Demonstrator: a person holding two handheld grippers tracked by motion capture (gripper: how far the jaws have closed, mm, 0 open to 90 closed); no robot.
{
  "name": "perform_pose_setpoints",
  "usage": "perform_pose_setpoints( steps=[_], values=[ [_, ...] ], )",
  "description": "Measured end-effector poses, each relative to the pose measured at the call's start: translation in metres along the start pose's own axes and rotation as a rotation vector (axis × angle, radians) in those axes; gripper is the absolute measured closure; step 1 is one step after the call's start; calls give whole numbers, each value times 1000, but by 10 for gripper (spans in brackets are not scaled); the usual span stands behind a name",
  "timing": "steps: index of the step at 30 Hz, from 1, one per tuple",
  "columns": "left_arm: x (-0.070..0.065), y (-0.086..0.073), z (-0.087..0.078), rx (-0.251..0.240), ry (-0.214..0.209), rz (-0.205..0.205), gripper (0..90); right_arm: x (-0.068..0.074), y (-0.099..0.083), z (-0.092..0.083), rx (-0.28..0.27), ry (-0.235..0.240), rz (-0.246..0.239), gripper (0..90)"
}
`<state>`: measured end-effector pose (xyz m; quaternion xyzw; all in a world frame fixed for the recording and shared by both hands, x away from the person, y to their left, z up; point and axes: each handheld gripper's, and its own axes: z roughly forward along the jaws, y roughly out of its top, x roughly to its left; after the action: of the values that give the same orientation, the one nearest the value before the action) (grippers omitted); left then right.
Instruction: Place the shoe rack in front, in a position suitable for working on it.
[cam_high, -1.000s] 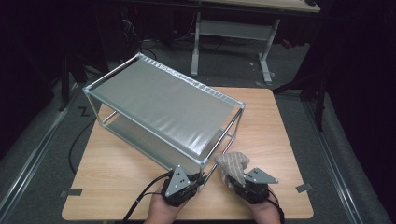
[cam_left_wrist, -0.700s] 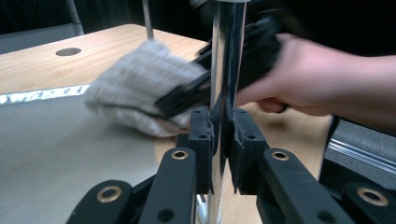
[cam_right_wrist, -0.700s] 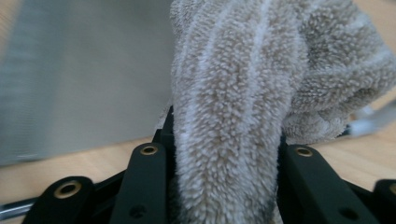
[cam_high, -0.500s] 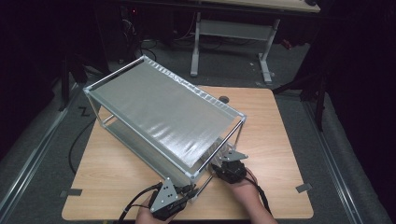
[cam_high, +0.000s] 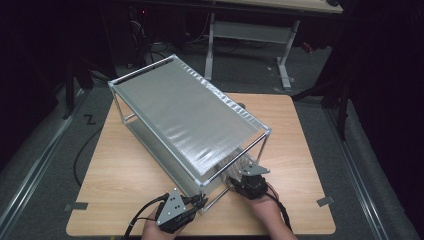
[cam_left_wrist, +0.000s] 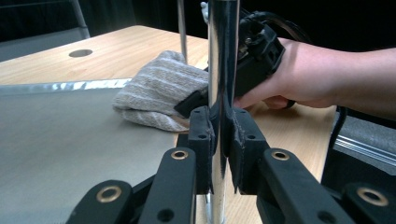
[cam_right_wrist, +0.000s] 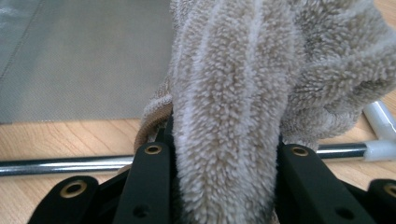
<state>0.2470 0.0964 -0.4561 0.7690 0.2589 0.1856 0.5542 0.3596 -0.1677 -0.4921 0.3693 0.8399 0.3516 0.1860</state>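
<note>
1. Left tool (cam_left_wrist: 219, 140) is clenching the near upright post (cam_left_wrist: 223, 56) of the metal shelf rack (cam_high: 190, 120), centre of the left gripper view; in the high view it's sitting bottom centre (cam_high: 192, 206).
2. Right tool (cam_right_wrist: 224, 154) is gripping a bunched beige cloth (cam_right_wrist: 233, 93). Its jaws have just been closing w/ the cloth between them. In the high view it's at lower right (cam_high: 239, 175), reaching under the rack's top deck.
3. Cloth is lying on the lower shelf (cam_left_wrist: 60, 140) at the rack's near end, left-centre of the left gripper view (cam_left_wrist: 159, 91).
4. Handling, my guess: cloth is soft, light, floppy, so grab a thick fold, not an edge.
5. Rack looks stiff and smooth; the post is prob. slippery, so hold it low, near the bench (cam_high: 295, 150).
</note>
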Motion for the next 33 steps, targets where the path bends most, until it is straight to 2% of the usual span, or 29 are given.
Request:
perform_pose_setpoints(
  steps=[4, 10, 11, 13, 15, 19, 22, 27, 31, 33],
  values=[
    [0, -2, 0, -14, 16, 8, 799, -1, -5, -4, -12, -4, 10, 674],
    [3, -2, 3, -22, 35, -24, 801, -3, -12, -12, -60, -24, 30, 664],
    [4, -2, 4, -21, 35, -25, 802, -3, -14, -17, -86, -23, 22, 662],
    [5, -1, 8, -30, 38, -37, 803, -4, -17, -23, -105, -17, 19, 661],
    [8, -1, 12, -34, 41, -30, 803, -4, -19, -30, -122, -4, 37, 661],
    [14, 2, 20, -36, 42, -42, 804, 3, -24, -42, -151, 19, 31, 658],
    [13, 1, 19, -39, 45, -45, 804, 15, -24, -44, -147, 59, 28, 656],
    [13, -1, 14, -44, 44, -43, 804, 52, -19, -38, -130, 144, -58, 654],
    [12, -4, 10, -50, 41, -48, 804, 80, -18, -24, -70, 170, -157, 650],
    [12, -5, 7, -56, 42, -51, 804, 84, -18, -19, -52, 172, -171, 648]
  ],
)
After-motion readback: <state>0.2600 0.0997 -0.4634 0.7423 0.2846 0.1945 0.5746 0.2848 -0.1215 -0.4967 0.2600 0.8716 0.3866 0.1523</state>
